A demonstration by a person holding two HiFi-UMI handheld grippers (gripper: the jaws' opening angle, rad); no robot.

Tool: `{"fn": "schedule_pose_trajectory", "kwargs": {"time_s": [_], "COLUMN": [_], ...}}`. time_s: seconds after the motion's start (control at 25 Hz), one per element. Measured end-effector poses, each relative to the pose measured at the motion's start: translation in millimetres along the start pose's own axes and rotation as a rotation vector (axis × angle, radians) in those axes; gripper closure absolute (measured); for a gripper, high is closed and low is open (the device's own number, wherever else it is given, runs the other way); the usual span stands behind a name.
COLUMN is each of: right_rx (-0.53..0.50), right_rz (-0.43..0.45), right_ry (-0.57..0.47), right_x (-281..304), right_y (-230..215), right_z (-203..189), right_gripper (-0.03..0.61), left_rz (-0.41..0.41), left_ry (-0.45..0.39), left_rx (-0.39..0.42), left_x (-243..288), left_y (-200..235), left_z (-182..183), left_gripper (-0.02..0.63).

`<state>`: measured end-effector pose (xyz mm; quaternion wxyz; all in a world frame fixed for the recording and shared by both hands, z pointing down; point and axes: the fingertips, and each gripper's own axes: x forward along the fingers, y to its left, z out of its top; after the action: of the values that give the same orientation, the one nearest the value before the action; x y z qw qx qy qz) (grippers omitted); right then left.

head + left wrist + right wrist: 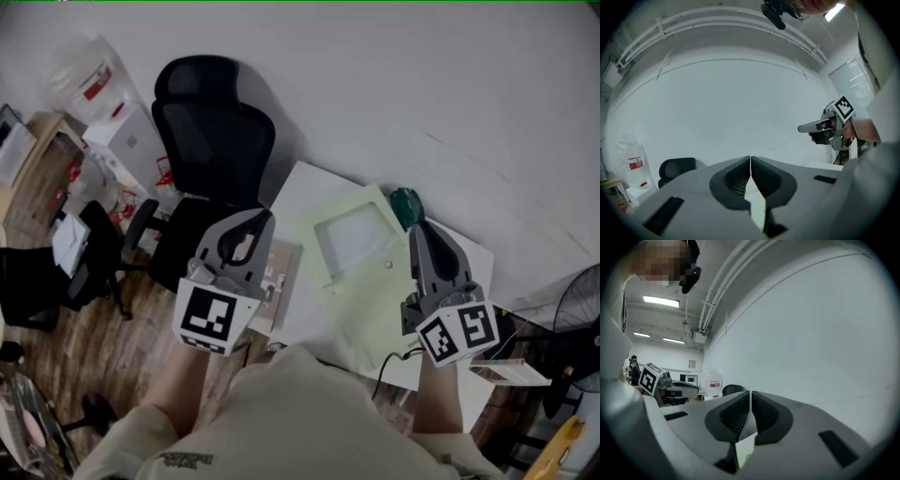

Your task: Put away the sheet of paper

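A pale green sheet with a lighter rectangular patch lies flat on the white table, below and between my two grippers. My left gripper is held up over the table's left edge, pointing level at the wall, its jaws shut with nothing between them. My right gripper is raised over the sheet's right side, its jaws likewise shut and empty. Each gripper shows in the other's view: the right gripper and the left gripper. Neither one touches the sheet.
A black office chair stands beyond the table's left corner. A dark green object sits at the table's far edge. Boxes and a plastic bag crowd the floor at left. A fan stands at right. A plain white wall fills both gripper views.
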<state>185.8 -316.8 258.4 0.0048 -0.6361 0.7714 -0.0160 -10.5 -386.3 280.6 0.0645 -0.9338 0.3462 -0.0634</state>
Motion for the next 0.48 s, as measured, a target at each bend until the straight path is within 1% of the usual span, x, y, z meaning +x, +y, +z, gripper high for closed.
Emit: {"fn": "schedule_pose_trajectory", "kwargs": {"time_s": [0.12,0.2,0.36,0.48], "right_rx": [0.004,0.006,-0.031,-0.058], "right_rz": [0.001,0.012,0.033,0.039], "right_ry": [-0.042,-0.050,-0.031,0.002], "right_x": [-10,-15,-20,-16], "right_y": [5,9,21,34], "right_z": [15,21,22,10], "right_gripper": [0.554,0.555,0.555,0.555], "left_rz": [0.007,0.005,-0.004,-0.004], "left_ry": [-0.010,-0.014,-0.007,0.010], "left_rx": [0.004,0.001,-0.011,-0.014], "left_x": [-8,-13,-22,-26], "left_y": [1,-2,-8,-7], "left_z": [7,8,5,-4], "left_gripper": [0.591,0.591,0.591,0.591]}}
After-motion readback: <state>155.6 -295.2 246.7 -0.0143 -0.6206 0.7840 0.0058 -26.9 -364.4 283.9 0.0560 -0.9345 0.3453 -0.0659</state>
